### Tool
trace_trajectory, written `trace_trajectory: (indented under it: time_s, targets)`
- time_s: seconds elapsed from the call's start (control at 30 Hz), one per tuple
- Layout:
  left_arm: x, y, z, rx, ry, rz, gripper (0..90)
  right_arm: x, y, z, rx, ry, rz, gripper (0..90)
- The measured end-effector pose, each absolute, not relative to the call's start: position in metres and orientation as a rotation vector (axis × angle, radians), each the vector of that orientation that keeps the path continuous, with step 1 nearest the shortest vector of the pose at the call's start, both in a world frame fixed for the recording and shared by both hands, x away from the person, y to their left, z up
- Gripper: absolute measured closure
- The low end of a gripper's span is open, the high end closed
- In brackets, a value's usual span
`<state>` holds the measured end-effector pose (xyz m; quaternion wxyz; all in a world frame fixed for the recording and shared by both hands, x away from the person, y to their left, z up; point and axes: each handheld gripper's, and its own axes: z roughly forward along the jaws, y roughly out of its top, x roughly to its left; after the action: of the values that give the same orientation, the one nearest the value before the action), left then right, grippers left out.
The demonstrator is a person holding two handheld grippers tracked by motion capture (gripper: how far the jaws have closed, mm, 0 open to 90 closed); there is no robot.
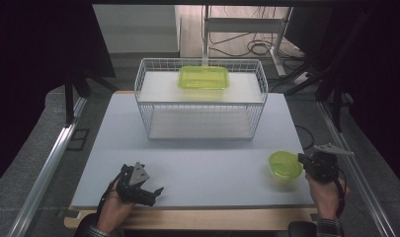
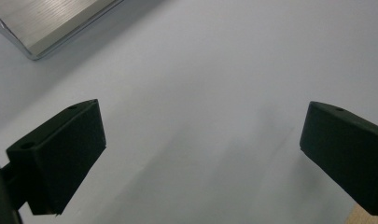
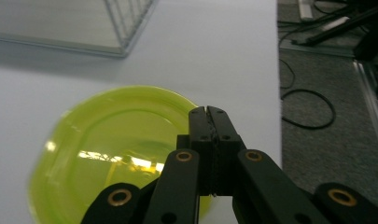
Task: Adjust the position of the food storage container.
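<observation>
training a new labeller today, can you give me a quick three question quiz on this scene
1. True or false: the left gripper has its jaws closed on the table.
2. Which thing lies on top of the wire basket? A) a round bowl B) a rectangular green container C) a cable
3. Fill in: the right gripper has its jaws pressed together at the rim of the round green ____.

Key
1. False: its jaws stand wide apart over the bare table.
2. B: the rectangular green container sits up there.
3. bowl: the round green bowl sits on the table near the right edge, by the right gripper.
</observation>
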<state>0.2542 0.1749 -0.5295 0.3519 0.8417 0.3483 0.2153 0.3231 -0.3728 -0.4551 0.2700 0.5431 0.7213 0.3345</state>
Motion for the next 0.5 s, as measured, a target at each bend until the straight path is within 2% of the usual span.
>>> trace_trajectory:
  time_s: [0.5]
  targets:
    - [0.254, 0.175, -0.53, 2.188, 0.897, 0.561, 0.0, 0.325, -0.38, -0.469, 1.537, 1.977, 0.827, 89.3]
